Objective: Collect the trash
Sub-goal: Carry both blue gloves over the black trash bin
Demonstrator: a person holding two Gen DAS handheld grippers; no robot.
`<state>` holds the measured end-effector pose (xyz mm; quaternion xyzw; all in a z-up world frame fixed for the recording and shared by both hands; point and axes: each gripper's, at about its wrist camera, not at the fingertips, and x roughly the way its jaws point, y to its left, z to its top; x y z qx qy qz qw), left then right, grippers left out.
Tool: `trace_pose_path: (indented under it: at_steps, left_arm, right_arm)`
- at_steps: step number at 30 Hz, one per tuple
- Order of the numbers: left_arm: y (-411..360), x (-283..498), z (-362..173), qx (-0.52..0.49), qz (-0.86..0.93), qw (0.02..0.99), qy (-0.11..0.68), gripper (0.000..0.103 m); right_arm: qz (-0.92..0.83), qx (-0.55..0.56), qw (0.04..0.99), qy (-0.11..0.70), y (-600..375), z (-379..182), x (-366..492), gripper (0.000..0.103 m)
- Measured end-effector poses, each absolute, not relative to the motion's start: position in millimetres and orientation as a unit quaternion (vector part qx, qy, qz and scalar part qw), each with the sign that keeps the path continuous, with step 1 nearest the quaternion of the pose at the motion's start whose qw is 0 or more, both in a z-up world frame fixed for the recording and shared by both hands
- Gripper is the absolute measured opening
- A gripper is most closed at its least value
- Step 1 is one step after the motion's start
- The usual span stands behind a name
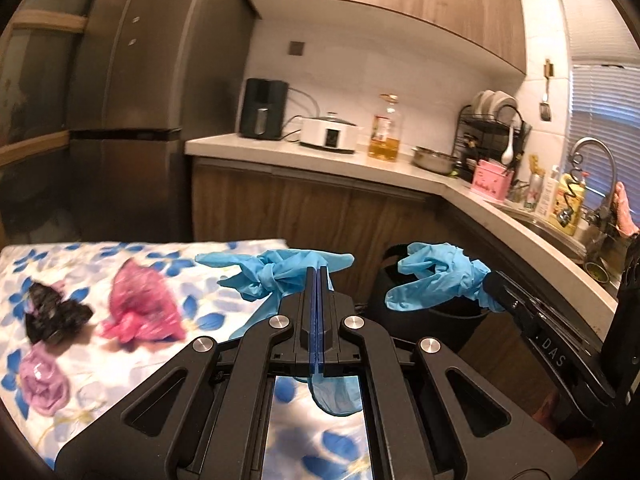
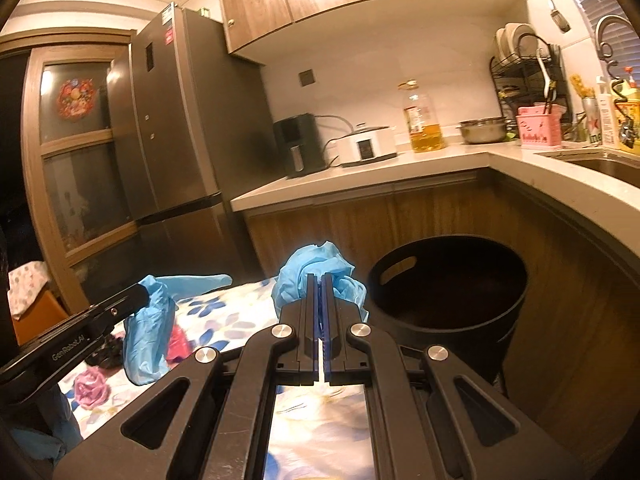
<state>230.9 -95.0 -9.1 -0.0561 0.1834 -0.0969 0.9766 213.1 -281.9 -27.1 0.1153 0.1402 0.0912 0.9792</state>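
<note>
Warm overhead light is glowing on wood-grain wall cabinets (image 1: 400, 4) and white walls in a small kitchen. A tall dark grey fridge (image 2: 180, 120) is standing left of an L-shaped pale surface (image 1: 320, 156) over wooden cupboards. A blind-covered window (image 1: 604, 108) is sitting above the sink (image 2: 608, 166) on the right.

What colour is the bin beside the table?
Black; the bin shows best in the right wrist view.
</note>
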Motion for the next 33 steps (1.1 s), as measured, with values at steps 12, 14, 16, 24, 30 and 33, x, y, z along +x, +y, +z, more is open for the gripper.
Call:
trace_pose_path:
  at_steps: [12,14,16,24,30,33]
  left_arm:
    - [-167,281,1,-0.032,-0.151,0.972,0.175,0.0]
    - [-175,285,2,-0.025,-0.154,0.973,0.172,0.0]
    - [-185,291,2,-0.019,-0.162,0.972,0.17,0.0]
    - [-215,313,3,-0.005,-0.182,0.969,0.167,0.0]
    - [-229,324,4,-0.003,-0.192,0.967,0.167,0.0]
    - [-233,330,4,-0.004,-0.199,0.966,0.166,0.0]
  right_arm:
    - [0.035,0.12,0.986,0.115,-328,-13,227,0.002]
    - [0.028,0.12,0.986,0.113,-333,-12,230,0.002]
    - [0.021,0.12,0.986,0.111,-339,-12,233,0.002]
    - [0.002,0.12,0.987,0.111,-354,-12,245,0.002]
    - [-0.007,0.121,0.986,0.112,-362,-13,252,0.002]
    - [-0.01,0.123,0.986,0.114,-366,-14,256,0.002]
